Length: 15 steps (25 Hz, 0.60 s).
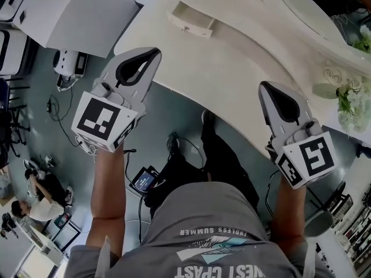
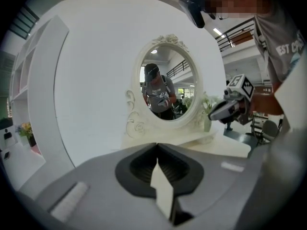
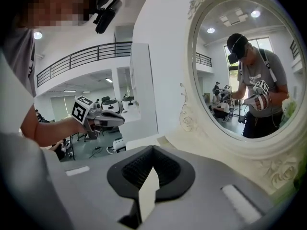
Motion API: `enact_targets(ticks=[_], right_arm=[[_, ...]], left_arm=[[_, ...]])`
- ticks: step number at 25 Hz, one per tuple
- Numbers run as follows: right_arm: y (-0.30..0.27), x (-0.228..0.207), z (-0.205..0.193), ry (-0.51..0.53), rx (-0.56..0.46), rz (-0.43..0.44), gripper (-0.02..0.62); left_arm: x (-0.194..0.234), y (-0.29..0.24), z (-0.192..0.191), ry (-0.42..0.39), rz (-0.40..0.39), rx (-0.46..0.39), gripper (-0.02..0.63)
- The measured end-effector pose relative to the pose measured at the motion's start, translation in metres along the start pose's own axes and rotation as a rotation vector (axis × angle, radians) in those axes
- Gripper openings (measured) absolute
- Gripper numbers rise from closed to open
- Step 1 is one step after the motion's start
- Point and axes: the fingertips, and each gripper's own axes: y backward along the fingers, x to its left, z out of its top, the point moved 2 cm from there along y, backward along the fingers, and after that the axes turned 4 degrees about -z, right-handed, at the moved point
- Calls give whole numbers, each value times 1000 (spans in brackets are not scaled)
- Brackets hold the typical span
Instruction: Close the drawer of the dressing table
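In the head view the white dressing table (image 1: 232, 68) curves across the top, and its small drawer (image 1: 191, 21) stands pulled out at the far left. My left gripper (image 1: 155, 52) is shut and empty, hovering at the table's near edge short of the drawer. Further right, my right gripper (image 1: 264, 86) is likewise shut and empty over the table's edge. In the left gripper view my left gripper (image 2: 156, 145) points at the oval mirror (image 2: 165, 83), with the right gripper (image 2: 225, 110) beside it. The right gripper view has the mirror (image 3: 249, 66) close ahead of my right gripper (image 3: 152, 147).
White flowers (image 1: 348, 100) stand at the table's right end. A white cabinet (image 1: 75, 10) is at the upper left. On the grey floor lie cables, a small screen device (image 1: 145, 179) and a white machine (image 1: 69, 62); a person (image 1: 35, 198) sits at the lower left.
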Motion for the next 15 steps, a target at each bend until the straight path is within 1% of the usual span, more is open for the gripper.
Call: enact_targets(ticks=[15], right_arm=[[-32, -20, -49, -38, 66, 36, 2]], left_arm=[[22, -65, -68, 61, 9, 94, 3]])
